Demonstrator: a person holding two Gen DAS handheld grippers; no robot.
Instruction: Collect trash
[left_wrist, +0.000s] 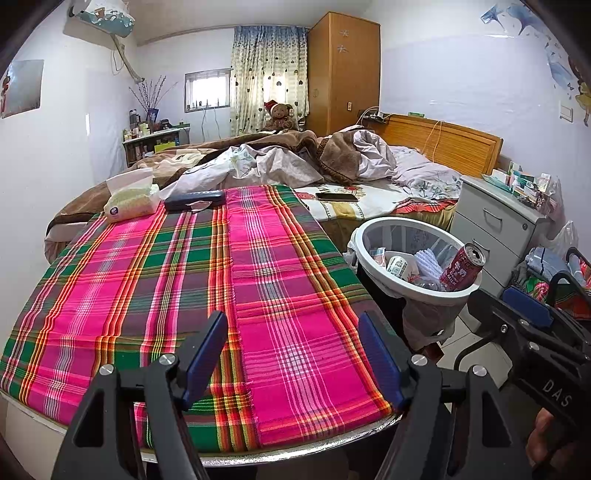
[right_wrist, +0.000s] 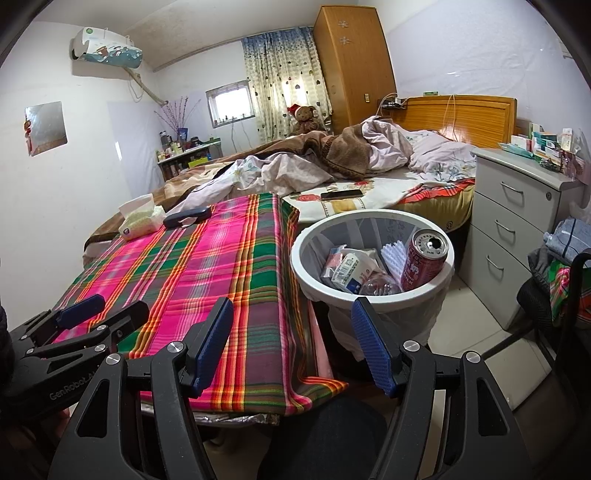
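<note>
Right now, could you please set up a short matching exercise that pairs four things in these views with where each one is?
Things:
1. red can
2. tissue pack
3. phone
4. teddy bear

Places:
A. on the floral bedsheet, past the plaid cloth
B. at the far side of the bed, in front of the curtain
C. upright in the white bin, against its near-right rim
D. at the far left corner of the plaid cloth, beside the dark case

Pairs: 1-C, 2-D, 3-A, 4-B
</note>
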